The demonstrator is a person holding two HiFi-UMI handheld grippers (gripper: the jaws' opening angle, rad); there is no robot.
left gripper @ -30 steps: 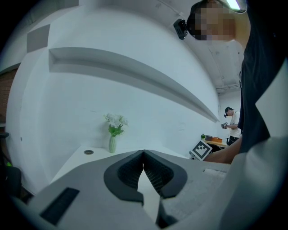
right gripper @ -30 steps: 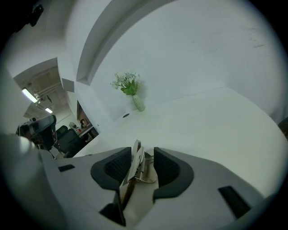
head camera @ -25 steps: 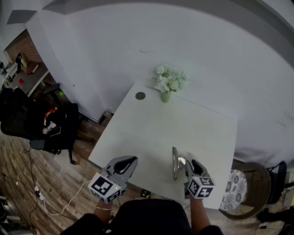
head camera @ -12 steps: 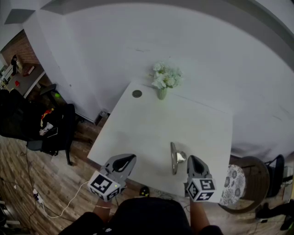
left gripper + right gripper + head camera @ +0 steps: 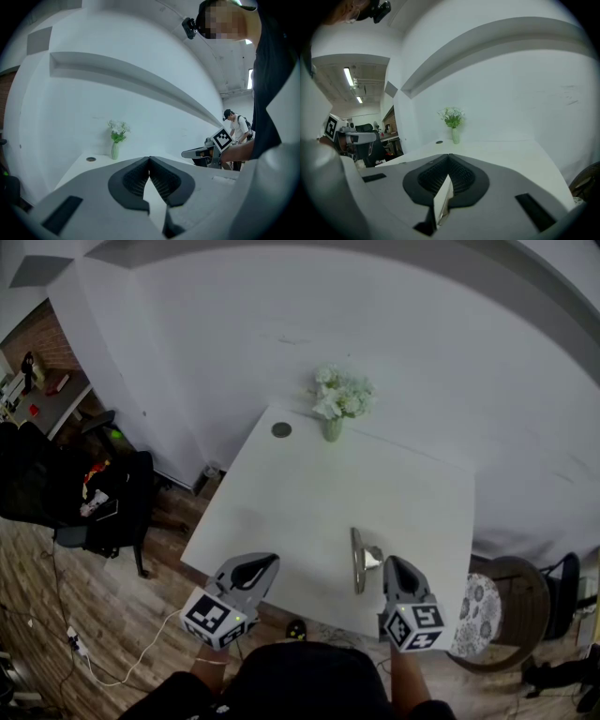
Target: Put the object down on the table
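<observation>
A silver metal handle (image 5: pixel 358 561), a long bar with a round base, lies on the white table (image 5: pixel 319 493) near its front edge. My right gripper (image 5: pixel 393 564) hovers just right of the handle, apart from it, jaws shut with nothing between them. In the right gripper view the gripper (image 5: pixel 448 157) has its pads together over the tabletop. My left gripper (image 5: pixel 265 562) is over the table's front left corner, also shut and empty, and the left gripper view shows the gripper (image 5: pixel 149 160) with its jaws meeting. Neither gripper view shows the handle.
A small vase of white flowers (image 5: pixel 336 403) and a dark round disc (image 5: pixel 281 429) stand at the table's far edge by the wall. A round patterned stool (image 5: pixel 487 613) is right of the table, and black chairs (image 5: pixel 84 493) stand to the left. A person (image 5: pixel 236 127) stands in the background.
My right gripper let go of the handle, drew back slightly toward me and shut its jaws. The handle stays on the table. The left gripper has hardly moved.
</observation>
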